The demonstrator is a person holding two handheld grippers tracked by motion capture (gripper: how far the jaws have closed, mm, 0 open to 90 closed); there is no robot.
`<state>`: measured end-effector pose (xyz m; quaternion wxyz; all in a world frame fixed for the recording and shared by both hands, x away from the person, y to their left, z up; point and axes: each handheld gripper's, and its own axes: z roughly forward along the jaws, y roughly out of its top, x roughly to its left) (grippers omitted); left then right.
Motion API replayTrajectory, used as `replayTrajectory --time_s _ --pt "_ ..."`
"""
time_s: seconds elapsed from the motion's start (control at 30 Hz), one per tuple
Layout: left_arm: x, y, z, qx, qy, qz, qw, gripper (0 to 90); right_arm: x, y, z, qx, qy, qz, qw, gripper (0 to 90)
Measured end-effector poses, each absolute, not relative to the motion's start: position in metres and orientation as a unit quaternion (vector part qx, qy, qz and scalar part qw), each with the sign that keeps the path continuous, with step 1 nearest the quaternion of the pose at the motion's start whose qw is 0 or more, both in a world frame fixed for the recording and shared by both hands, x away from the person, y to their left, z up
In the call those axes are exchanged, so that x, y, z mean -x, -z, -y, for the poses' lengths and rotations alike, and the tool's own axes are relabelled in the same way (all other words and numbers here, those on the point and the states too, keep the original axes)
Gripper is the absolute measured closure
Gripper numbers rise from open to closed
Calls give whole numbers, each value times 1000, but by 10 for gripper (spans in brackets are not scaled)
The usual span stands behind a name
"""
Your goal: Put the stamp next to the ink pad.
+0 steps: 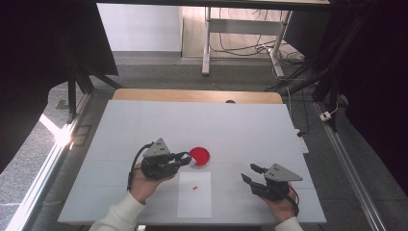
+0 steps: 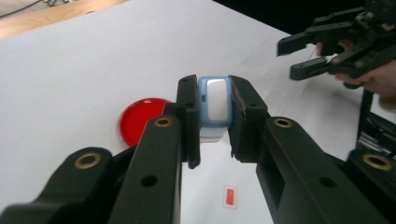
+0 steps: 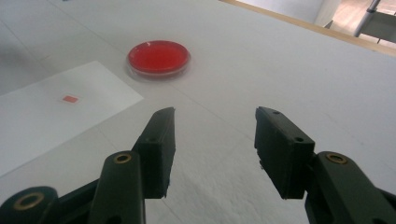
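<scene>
Over the white table (image 1: 144,125), left gripper (image 2: 212,121) clamped on a small blue-and-white object (image 2: 215,105) beside the red dish (image 1: 199,155); right gripper (image 3: 215,140) wide apart, holding nothing, near the paper sheet (image 1: 195,202).

White-topped rectangular table (image 1: 144,125), wooden strip along far edge. Round red shallow dish (image 1: 199,155) near centre. White paper sheet (image 1: 194,202) just nearer, small red square (image 1: 195,187) lying on it.

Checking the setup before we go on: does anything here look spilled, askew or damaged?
Nothing stands out. The round red dish sits flat on the white table, the white paper sheet lies straight, and the left tool grips a small blue-and-white block squarely.
</scene>
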<state>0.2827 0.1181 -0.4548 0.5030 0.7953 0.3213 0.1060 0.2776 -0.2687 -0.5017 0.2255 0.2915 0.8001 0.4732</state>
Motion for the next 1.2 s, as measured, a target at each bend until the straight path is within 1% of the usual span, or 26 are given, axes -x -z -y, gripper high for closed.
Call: replayTrajectory --time_s 0.3,0.7,0.93,1.2 --pt "-289 453 -134 -793 -128 -338 491 753 -277 505 291 -308 -461 -799 234 469" --pt "-301 458 -155 -787 -146 -370 471 752 -279 509 290 -302 -445 -809 237 461" --pt "-310 467 -152 -798 -156 -379 442 752 -278 511 288 -298 -437 -814 239 444" --pt "-330 487 -137 -818 -154 -383 400 751 -277 514 288 -301 -429 -818 237 444"
